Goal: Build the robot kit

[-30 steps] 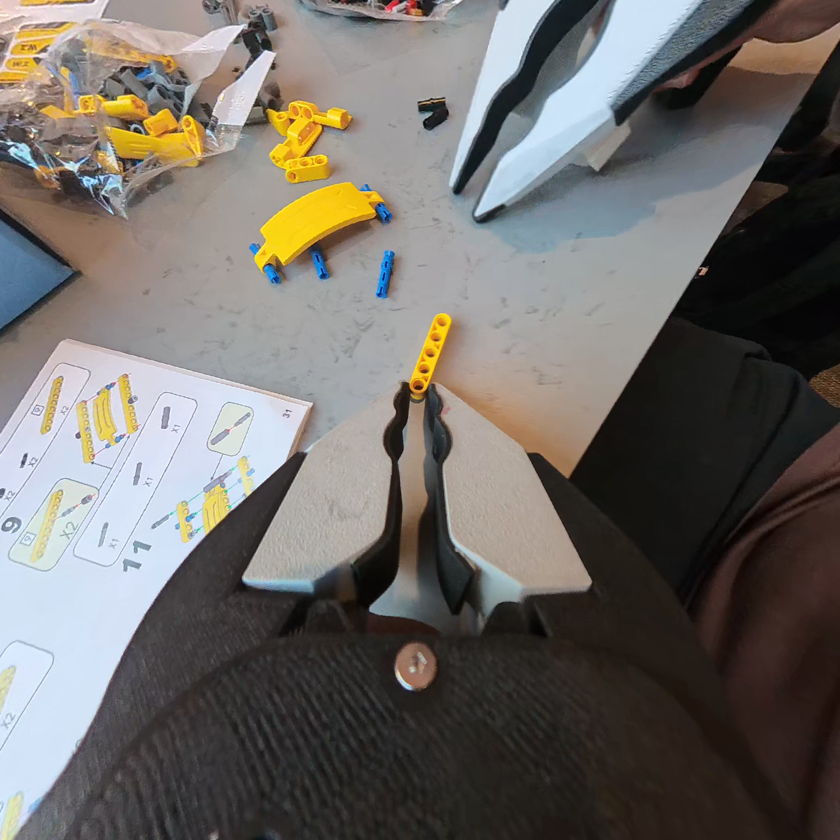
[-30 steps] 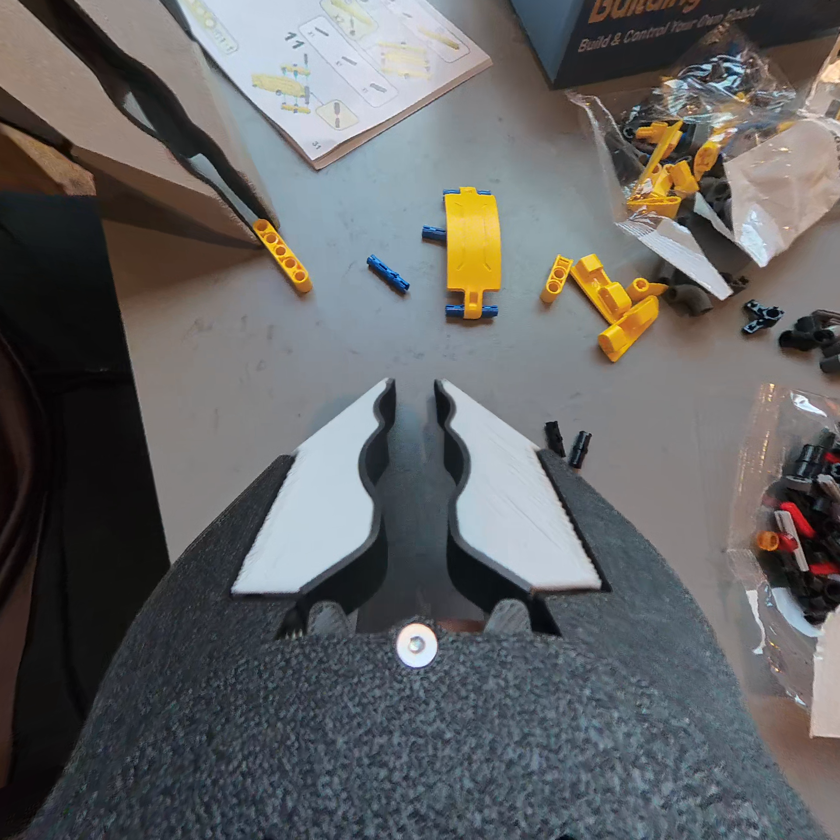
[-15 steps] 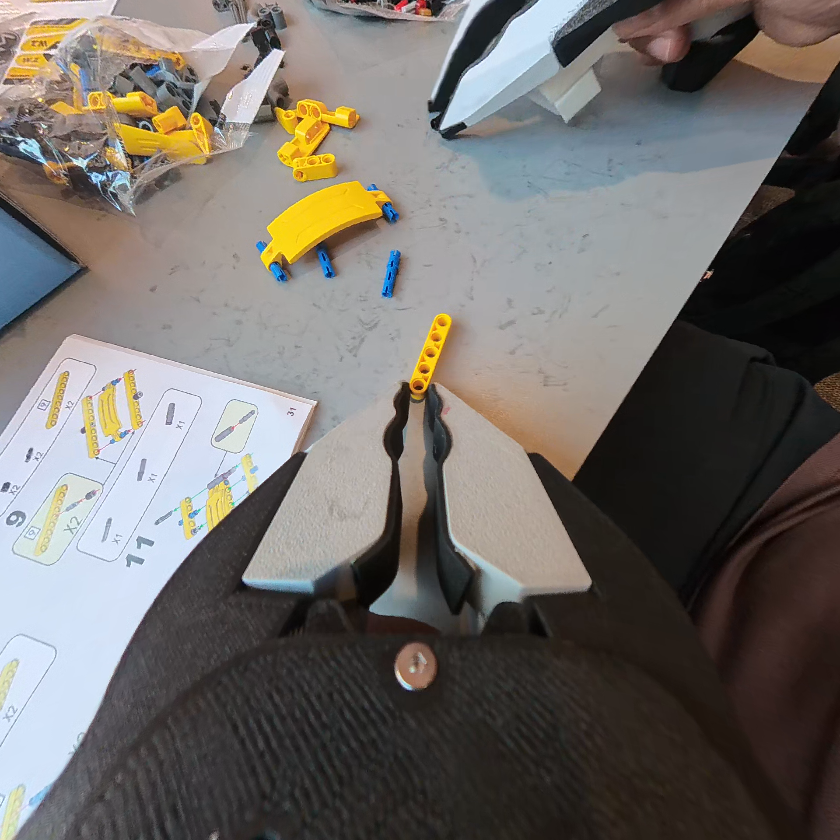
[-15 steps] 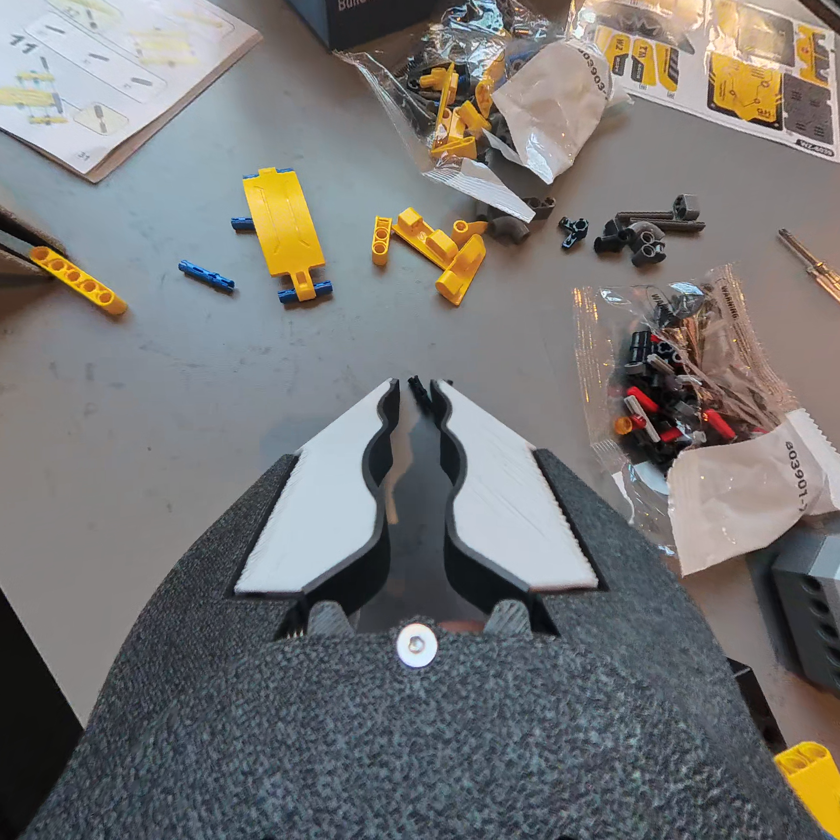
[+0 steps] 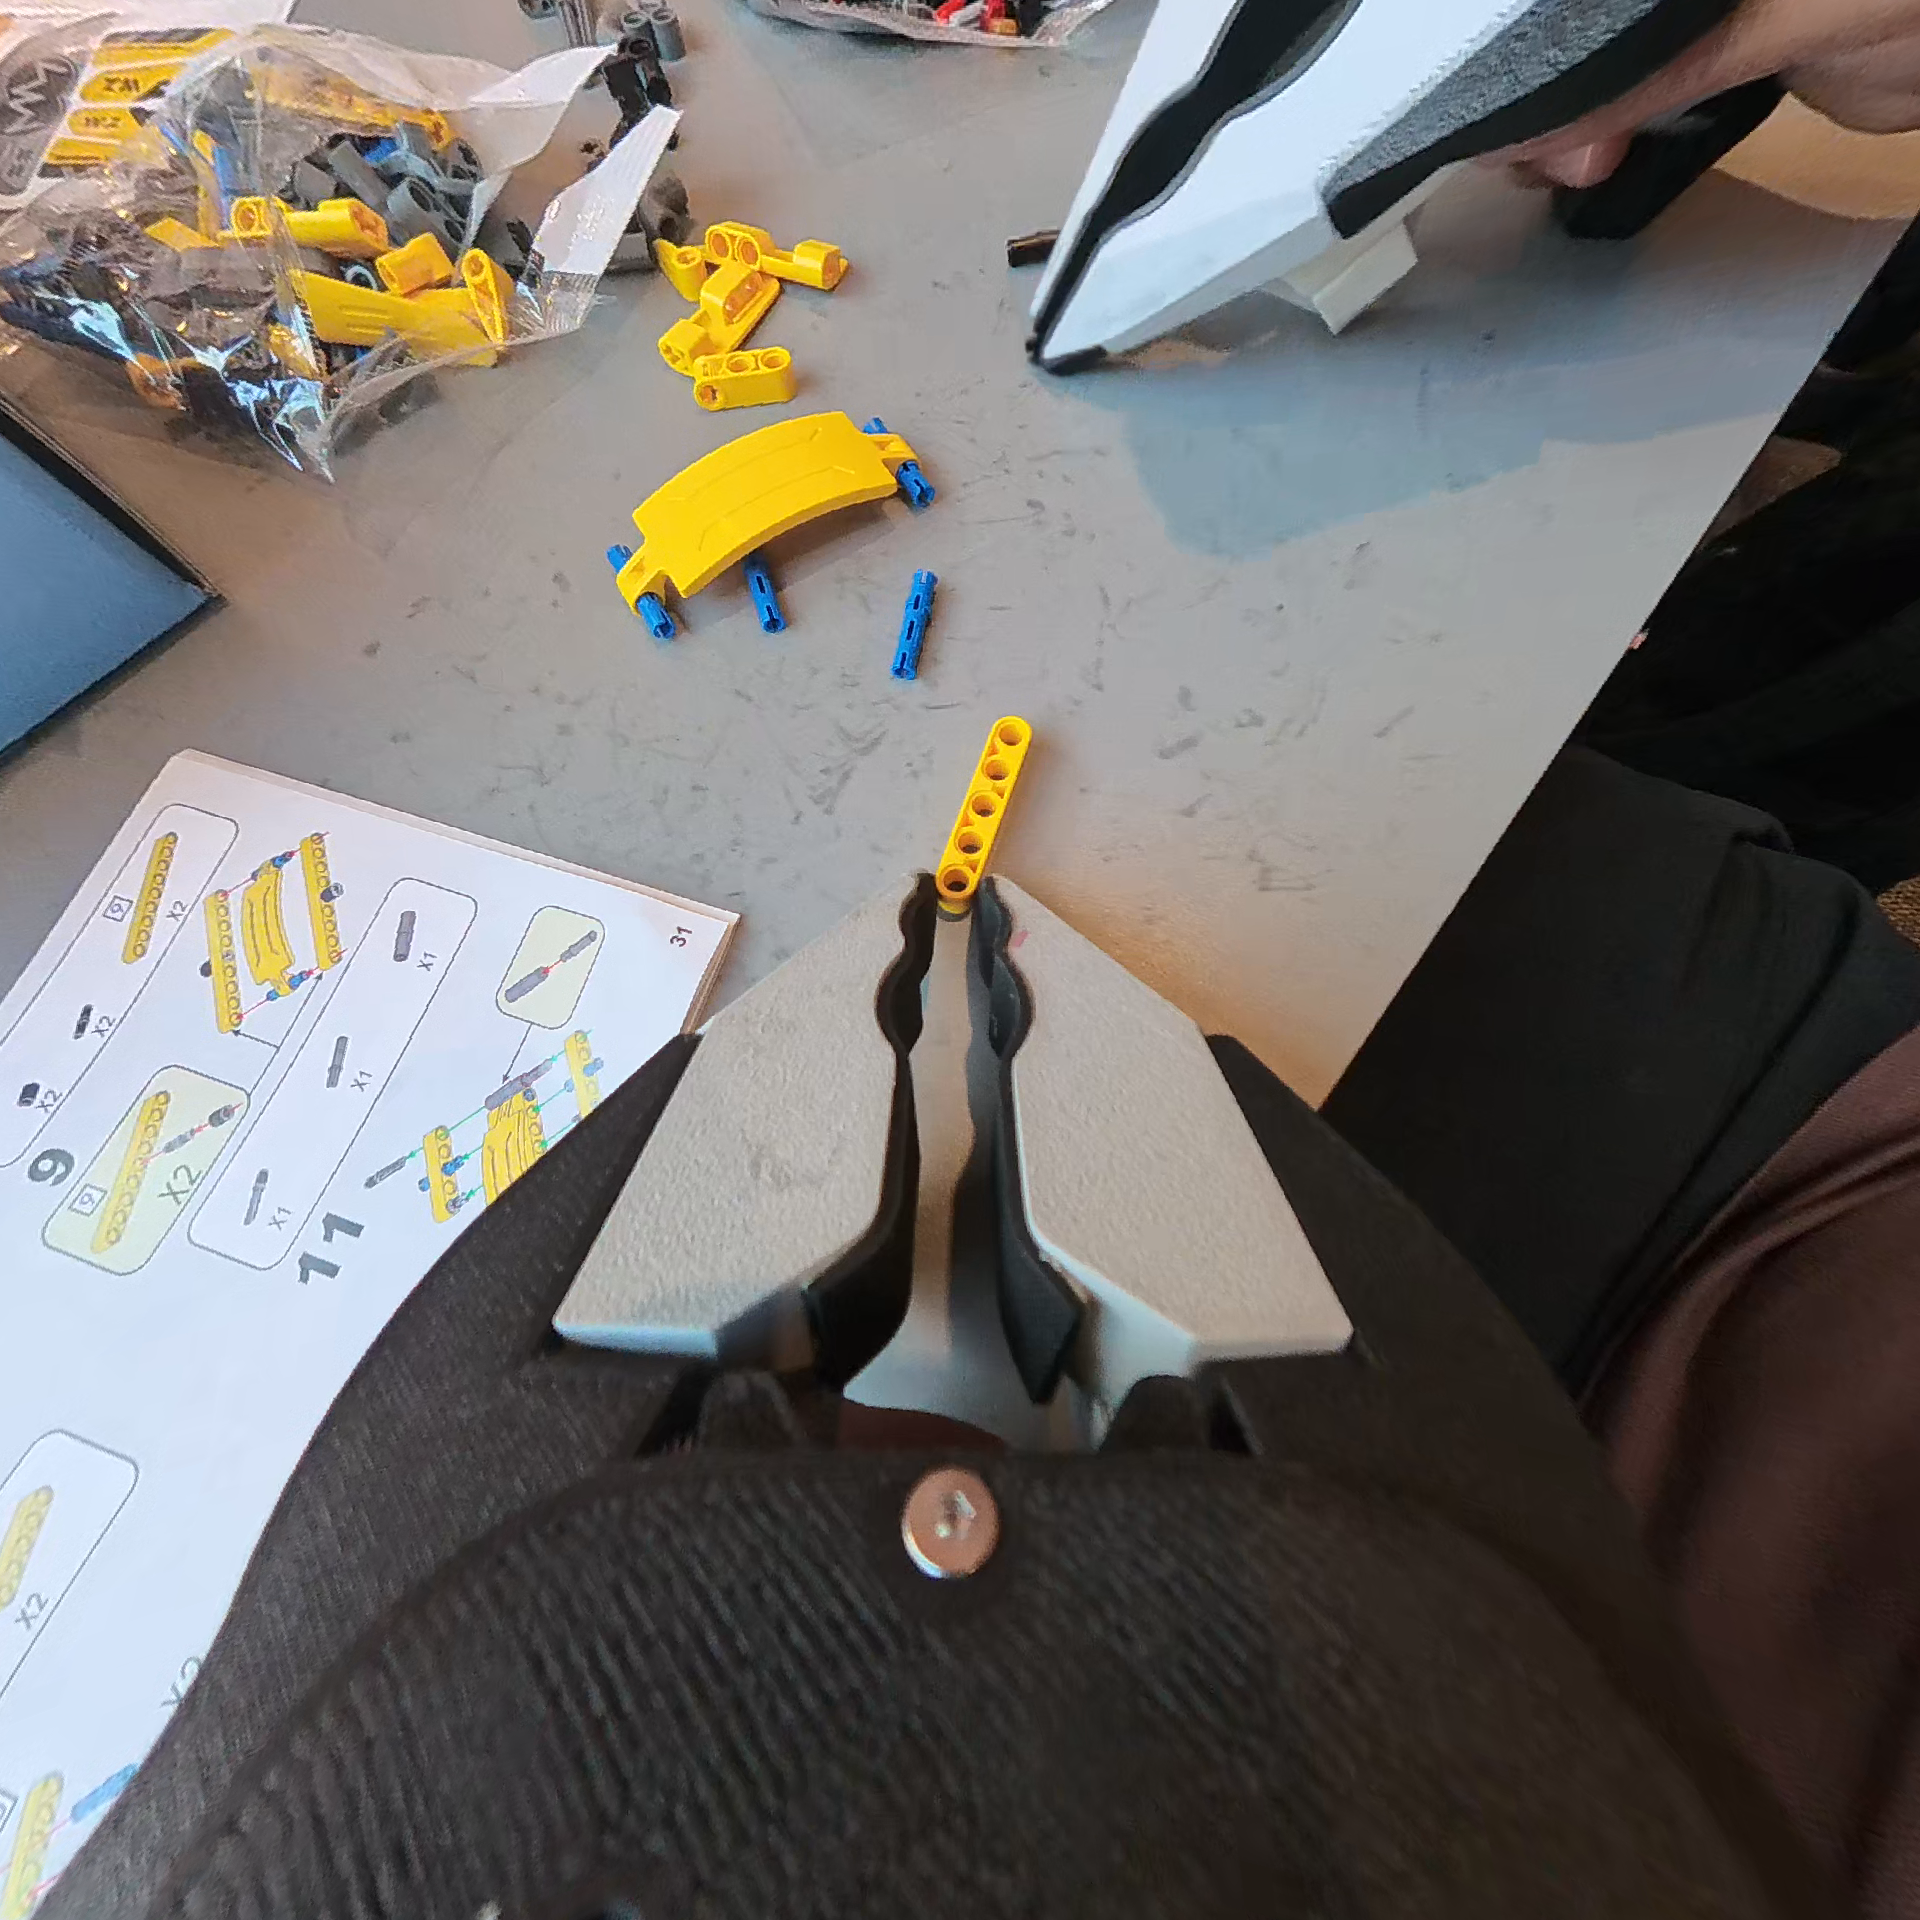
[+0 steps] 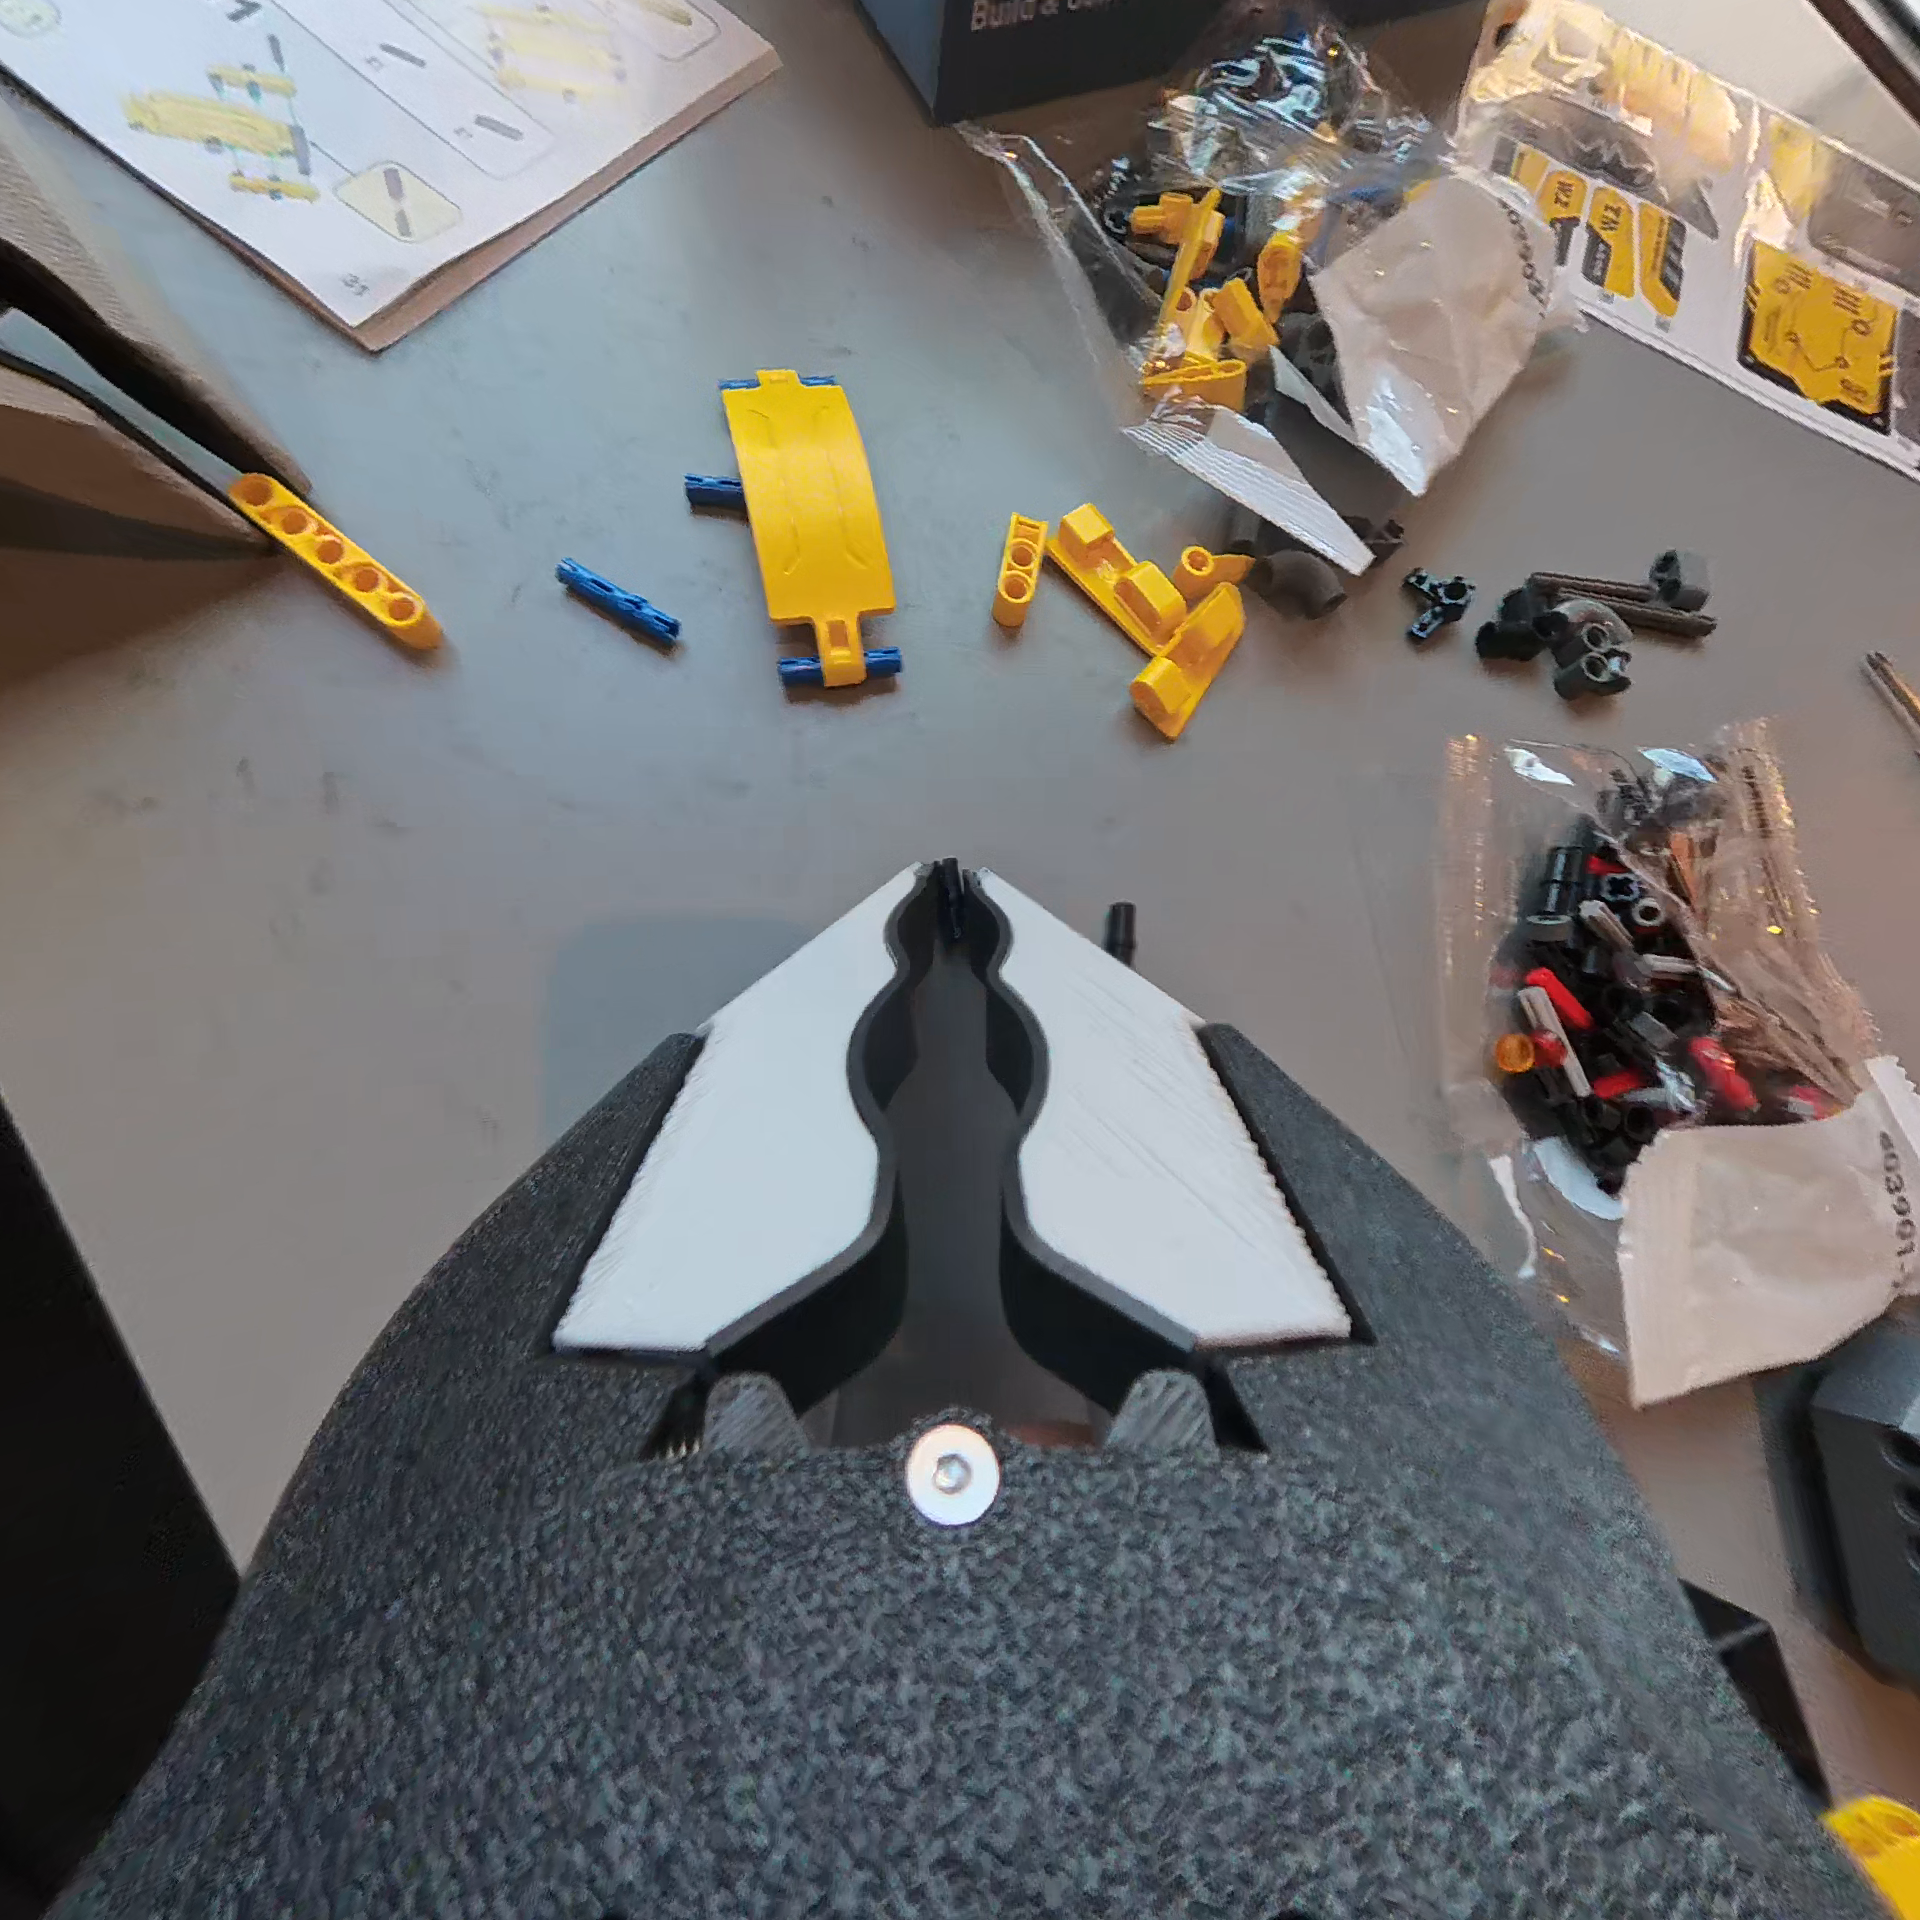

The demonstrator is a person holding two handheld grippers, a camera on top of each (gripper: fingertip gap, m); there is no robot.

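Note:
My left gripper (image 5: 956,894) is shut on one end of a yellow beam with holes (image 5: 985,805), which sticks out ahead over the grey table; the beam also shows in the right wrist view (image 6: 332,561). My right gripper (image 6: 948,883) is shut on a small black pin (image 6: 948,896) at its tips. It also shows in the left wrist view (image 5: 1044,353), at the far right above the table. A second black pin (image 6: 1119,923) lies just right of the right gripper. A yellow curved panel (image 5: 758,499) (image 6: 816,499) with blue pins lies in the middle, with a loose blue pin (image 5: 912,623) (image 6: 618,615) beside it.
An open instruction booklet (image 5: 260,1091) lies at the left. A clear bag of yellow and grey parts (image 5: 270,249) and loose yellow pieces (image 5: 738,312) lie beyond. A bag of black and red pins (image 6: 1662,997), loose dark parts (image 6: 1579,623), a sticker sheet (image 6: 1787,281) and a dark box (image 6: 1060,52) lie about. The grippers' ends are close to 15 cm from one another.
My right gripper swung right over the two black pins, closed on one and now holds it off the table. My left gripper and the yellow beam stayed in place.

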